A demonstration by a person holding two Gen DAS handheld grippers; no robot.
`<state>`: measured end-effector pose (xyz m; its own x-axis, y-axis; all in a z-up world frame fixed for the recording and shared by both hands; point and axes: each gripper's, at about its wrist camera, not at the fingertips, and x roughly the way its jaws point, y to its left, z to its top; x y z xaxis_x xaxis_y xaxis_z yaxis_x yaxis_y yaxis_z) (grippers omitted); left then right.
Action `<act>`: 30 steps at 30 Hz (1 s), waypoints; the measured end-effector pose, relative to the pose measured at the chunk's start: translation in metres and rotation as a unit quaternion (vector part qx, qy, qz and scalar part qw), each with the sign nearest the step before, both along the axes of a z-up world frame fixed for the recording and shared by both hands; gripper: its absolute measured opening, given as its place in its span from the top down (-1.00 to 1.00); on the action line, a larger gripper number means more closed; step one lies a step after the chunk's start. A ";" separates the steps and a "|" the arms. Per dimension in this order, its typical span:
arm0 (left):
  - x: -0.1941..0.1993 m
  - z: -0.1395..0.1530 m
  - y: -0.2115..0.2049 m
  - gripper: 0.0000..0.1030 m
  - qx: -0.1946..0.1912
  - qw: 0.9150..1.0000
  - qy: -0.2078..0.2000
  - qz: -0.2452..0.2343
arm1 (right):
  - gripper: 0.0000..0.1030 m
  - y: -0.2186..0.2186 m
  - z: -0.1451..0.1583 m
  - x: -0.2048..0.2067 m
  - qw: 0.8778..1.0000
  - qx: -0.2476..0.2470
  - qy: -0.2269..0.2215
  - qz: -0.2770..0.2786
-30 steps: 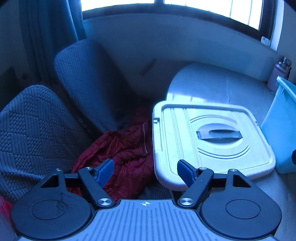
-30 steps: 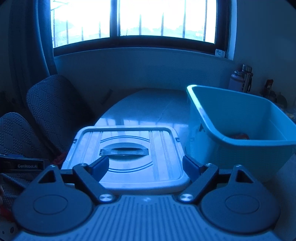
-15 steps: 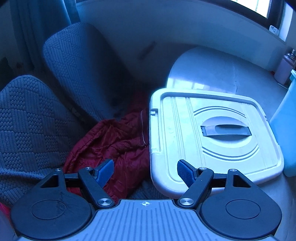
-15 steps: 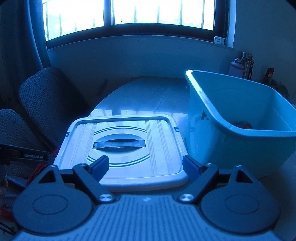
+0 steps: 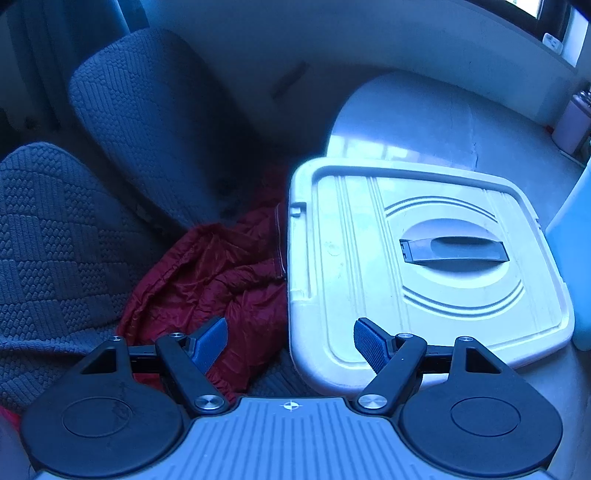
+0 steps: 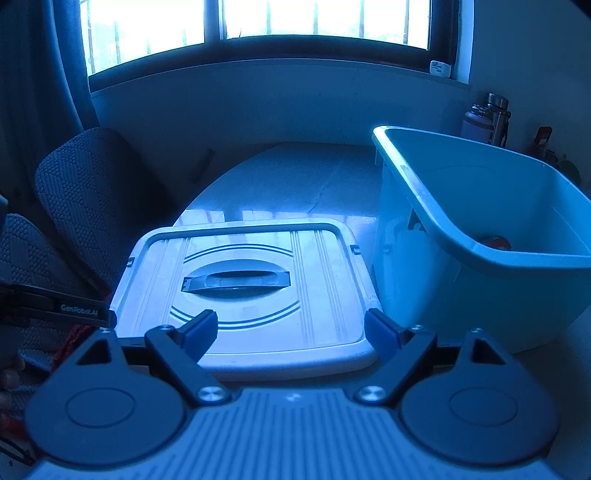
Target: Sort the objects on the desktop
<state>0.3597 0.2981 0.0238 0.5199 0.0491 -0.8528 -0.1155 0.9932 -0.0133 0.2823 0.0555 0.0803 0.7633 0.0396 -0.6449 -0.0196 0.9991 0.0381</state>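
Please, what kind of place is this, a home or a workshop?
Probably a room in a home: a table under a window, fabric-covered chairs beside it, and drink bottles near the wall.

So there's a white plastic lid (image 6: 251,288) lying flat on the counter (image 6: 295,184), ribbed top facing up, with a dark recessed handle (image 6: 236,282) in the middle and its left edge hanging over the counter's edge. Right beside it stands a light blue bin (image 6: 480,258), upright and open. Something small and reddish (image 6: 496,243) sits at the bottom, can't tell what.
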 end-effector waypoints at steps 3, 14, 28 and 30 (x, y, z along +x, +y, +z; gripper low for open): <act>0.008 -0.009 0.003 -0.51 -0.011 1.000 0.017 0.008 | -0.68 0.000 -0.001 0.001 1.000 0.000 0.004 -0.001; 0.025 -0.028 0.029 -0.67 -0.071 0.996 0.050 0.033 | -0.68 0.001 -0.004 0.007 1.000 0.003 0.010 -0.002; 0.031 -0.022 0.035 -0.67 -0.008 0.999 0.043 -0.007 | -0.68 0.000 -0.005 0.011 1.000 0.002 0.014 -0.003; 0.034 -0.021 0.040 -0.67 0.004 0.999 0.043 -0.010 | -0.68 -0.001 -0.004 0.011 1.000 0.002 0.014 -0.003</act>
<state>0.3938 0.3377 0.0032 0.4452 0.0455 -0.8943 -0.0952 0.9955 0.0032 0.2929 0.0543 0.0760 0.7447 0.0384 -0.6663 -0.0127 0.9990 0.0433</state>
